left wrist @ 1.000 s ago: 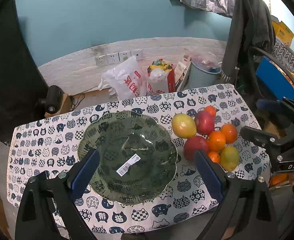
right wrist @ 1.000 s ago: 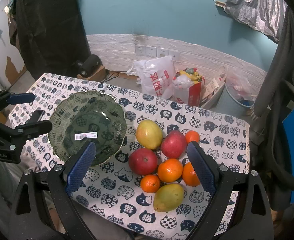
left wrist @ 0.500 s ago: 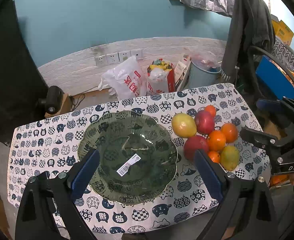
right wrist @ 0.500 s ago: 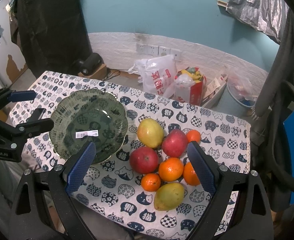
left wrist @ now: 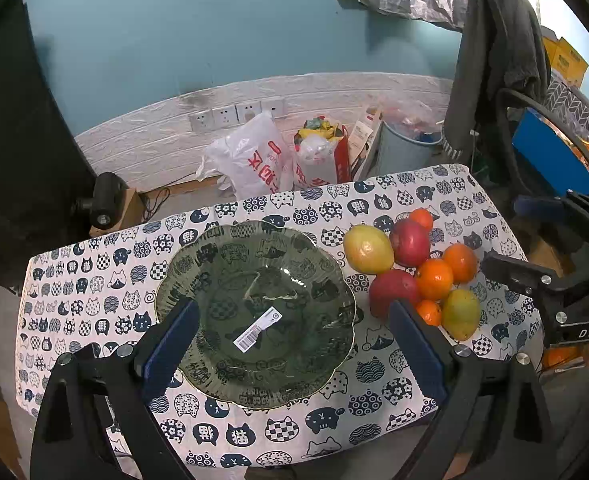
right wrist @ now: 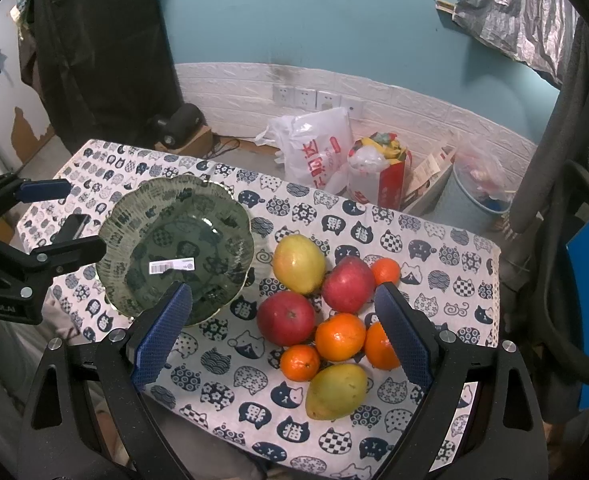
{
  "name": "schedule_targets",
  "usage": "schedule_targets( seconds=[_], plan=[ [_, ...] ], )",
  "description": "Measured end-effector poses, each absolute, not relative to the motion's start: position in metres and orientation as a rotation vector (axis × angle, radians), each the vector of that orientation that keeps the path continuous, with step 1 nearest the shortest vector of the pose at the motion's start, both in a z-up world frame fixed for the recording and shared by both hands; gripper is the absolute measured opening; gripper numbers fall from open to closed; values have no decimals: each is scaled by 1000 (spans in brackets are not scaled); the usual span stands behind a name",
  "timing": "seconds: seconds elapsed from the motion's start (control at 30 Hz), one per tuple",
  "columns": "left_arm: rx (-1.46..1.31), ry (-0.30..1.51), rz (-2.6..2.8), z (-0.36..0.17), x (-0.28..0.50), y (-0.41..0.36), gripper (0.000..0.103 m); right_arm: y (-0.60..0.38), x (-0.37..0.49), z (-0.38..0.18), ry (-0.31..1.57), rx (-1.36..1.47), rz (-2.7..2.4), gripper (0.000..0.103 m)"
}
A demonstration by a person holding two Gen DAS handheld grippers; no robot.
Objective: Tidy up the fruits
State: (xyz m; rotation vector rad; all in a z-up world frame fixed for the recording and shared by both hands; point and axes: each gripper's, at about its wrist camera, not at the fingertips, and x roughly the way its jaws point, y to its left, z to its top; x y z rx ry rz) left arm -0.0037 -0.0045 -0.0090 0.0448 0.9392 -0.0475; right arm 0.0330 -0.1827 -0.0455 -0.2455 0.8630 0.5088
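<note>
A green glass bowl (left wrist: 254, 312) with a barcode sticker stands empty on the cat-print tablecloth (left wrist: 94, 280); it also shows in the right wrist view (right wrist: 174, 248). A cluster of fruit lies to its right: two mangoes (right wrist: 299, 258) (right wrist: 336, 390), two red apples (right wrist: 286, 318) (right wrist: 348, 284) and several oranges (right wrist: 340, 336). My left gripper (left wrist: 290, 336) is open and empty above the bowl. My right gripper (right wrist: 282, 332) is open and empty above the fruit, with the near apple and oranges between its fingers in view.
Behind the table stand a white plastic bag (left wrist: 250, 160), a red bag (left wrist: 318, 156) and a grey bin (left wrist: 406, 148) against the wall. A dark coat (left wrist: 494, 52) hangs at the right. A black speaker (left wrist: 102, 200) sits at the left.
The right wrist view has shifted slightly, with the fruit and bowl a little lower and nearer. The left gripper has hardly moved. Both stay open.
</note>
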Motion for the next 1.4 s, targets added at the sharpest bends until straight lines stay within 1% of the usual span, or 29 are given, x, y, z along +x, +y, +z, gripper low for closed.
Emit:
schedule_targets(
  seconds=[1.03,1.4],
  plan=[
    [58,946,-42,-14,-5,-6,97,-194,36,-47,878,-253,491,91],
    [51,1024,-78,-34,19,-10,96,-221,62,-49,912,-240,382,91]
  ],
)
